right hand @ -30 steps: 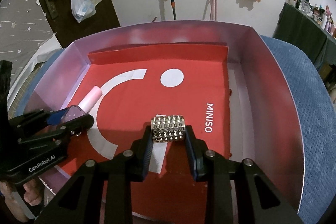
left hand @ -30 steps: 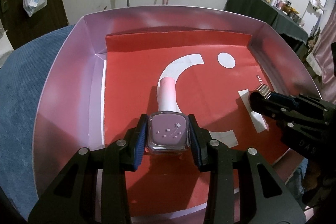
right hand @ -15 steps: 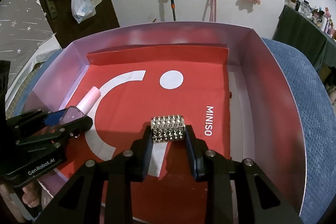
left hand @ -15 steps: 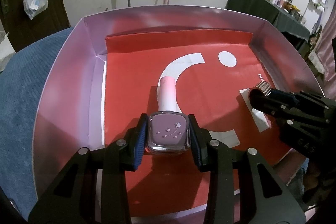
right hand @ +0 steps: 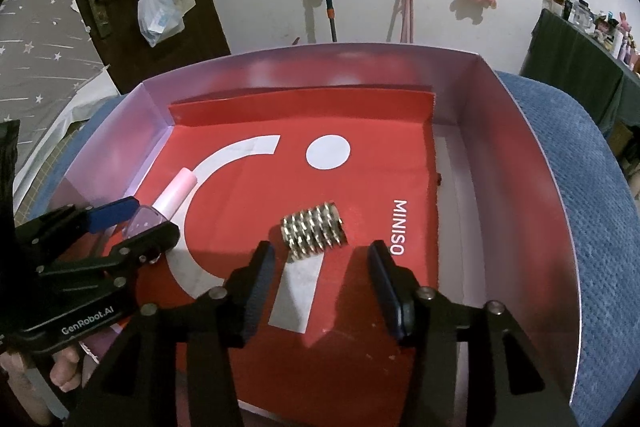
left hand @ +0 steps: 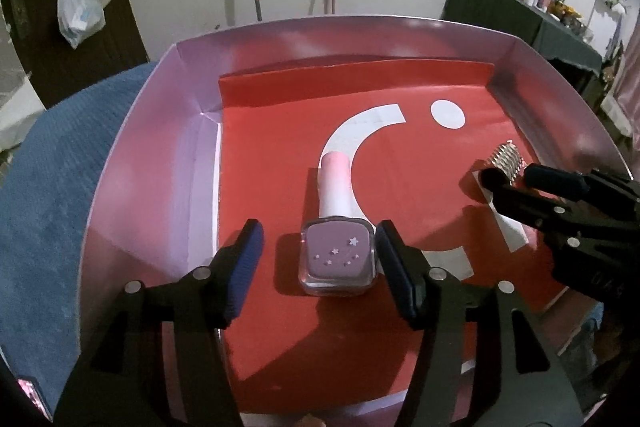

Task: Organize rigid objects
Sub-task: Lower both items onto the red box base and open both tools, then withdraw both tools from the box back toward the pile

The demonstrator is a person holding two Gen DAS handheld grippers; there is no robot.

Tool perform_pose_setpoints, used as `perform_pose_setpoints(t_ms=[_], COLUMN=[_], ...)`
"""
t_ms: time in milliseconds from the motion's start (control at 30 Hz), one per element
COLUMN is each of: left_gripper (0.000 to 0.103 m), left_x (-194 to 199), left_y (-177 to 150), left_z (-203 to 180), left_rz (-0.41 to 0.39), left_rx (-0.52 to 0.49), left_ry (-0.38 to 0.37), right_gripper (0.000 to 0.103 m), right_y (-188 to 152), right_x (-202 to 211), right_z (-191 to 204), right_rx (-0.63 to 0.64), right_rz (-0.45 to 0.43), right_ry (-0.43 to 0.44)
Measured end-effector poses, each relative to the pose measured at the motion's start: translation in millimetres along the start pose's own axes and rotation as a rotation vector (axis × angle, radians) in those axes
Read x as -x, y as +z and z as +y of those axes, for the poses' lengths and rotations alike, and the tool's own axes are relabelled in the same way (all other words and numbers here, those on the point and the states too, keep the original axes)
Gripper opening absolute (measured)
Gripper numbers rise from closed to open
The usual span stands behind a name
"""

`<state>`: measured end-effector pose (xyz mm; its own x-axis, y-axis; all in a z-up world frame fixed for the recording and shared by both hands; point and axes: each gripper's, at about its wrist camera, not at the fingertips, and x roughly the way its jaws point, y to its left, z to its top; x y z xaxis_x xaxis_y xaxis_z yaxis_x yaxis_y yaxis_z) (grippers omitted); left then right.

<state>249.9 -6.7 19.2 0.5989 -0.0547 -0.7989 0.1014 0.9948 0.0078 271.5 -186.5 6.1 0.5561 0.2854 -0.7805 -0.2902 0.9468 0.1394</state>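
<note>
- the box [right hand: 516, 163] held a red liner [left hand: 280, 155]; only my right view showed its "miniso" lettering.
- my left gripper [left hand: 318, 251] was opening, the nail polish bottle [left hand: 339, 259] lying loose between its pads.
- my right gripper [right hand: 320, 269] was opening, the studded metal piece [right hand: 314, 230] just ahead of it; my left view half hid that piece.

We see R gripper [right hand: 320, 263] jaws opening, studded metal roller [right hand: 313, 231] lying just ahead, w/ no pad contact. Red MINISO sheet [right hand: 360, 195] under it, inside box [right hand: 516, 163]. L gripper [right hand: 136, 223] far left, nail polish bottle [right hand: 168, 199] between its jaws.
</note>
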Motion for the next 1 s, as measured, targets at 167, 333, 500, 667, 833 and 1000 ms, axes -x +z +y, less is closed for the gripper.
perform_pose_setpoints(t_ms=[167, 333, 500, 667, 833, 1000], left_gripper=[0.073, 0.076, 0.078, 0.093, 0.095, 0.102], left_x=[14, 30, 43, 63, 80, 98], left_y=[-1, -1, -3, -7, -13, -22], left_z=[-7, -7, -3, 0, 3, -1], left_rz=[-0.048, -0.091, -0.12, -0.174, -0.208, -0.257], left_rx=[-0.034, -0.036, -0.017, 0.008, 0.027, 0.02], left_ry=[-0.004, 0.006, 0.0, -0.008, -0.01, 0.009], right_gripper=[0.061, 0.07, 0.075, 0.094, 0.103, 0.103], right_y=[0, -1, -5, -13, -22, -30], right_x=[6, 19, 42, 65, 90, 112], right_z=[-2, 0, 5, 10, 13, 19], right_rx=[-0.01, -0.004, 0.013, 0.02, 0.024, 0.034], right_rz=[-0.014, -0.056, -0.118, -0.178, -0.246, -0.304], right_ry=[0.01, 0.013, 0.019, 0.041, 0.062, 0.074])
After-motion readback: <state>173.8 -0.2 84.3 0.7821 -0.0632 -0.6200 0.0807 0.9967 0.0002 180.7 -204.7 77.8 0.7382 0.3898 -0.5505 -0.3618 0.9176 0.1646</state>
